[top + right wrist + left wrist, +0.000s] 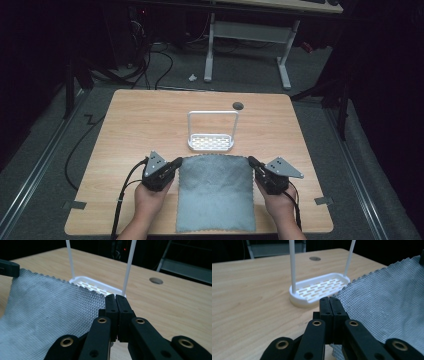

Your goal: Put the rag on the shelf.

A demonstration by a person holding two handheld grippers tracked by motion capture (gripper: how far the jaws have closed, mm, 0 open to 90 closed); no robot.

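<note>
Black jaws of my left gripper sit clamped together in the left gripper view, and the near-left corner of the grey cloth is pinched between them. My right gripper does the same on the opposite far corner: jaws pressed shut, with the zigzag edge of the cloth running into them.

From the high view, the cloth's far edge is stretched between my two hands, and the rest trails back toward me over the wooden table, its near edge reaching the table's front. That far edge looks raised a little off the table, though I cannot say how much.

Just beyond the cloth stands the white rack, a slotted tray with a tall hoop over it, its bar bare.

So I judge the first part done: both corners are caught and the cloth is taut between them. What is left, as I read it, is lifting the cloth clear, carrying it forward and draping it over the hoop, then letting go.
</note>
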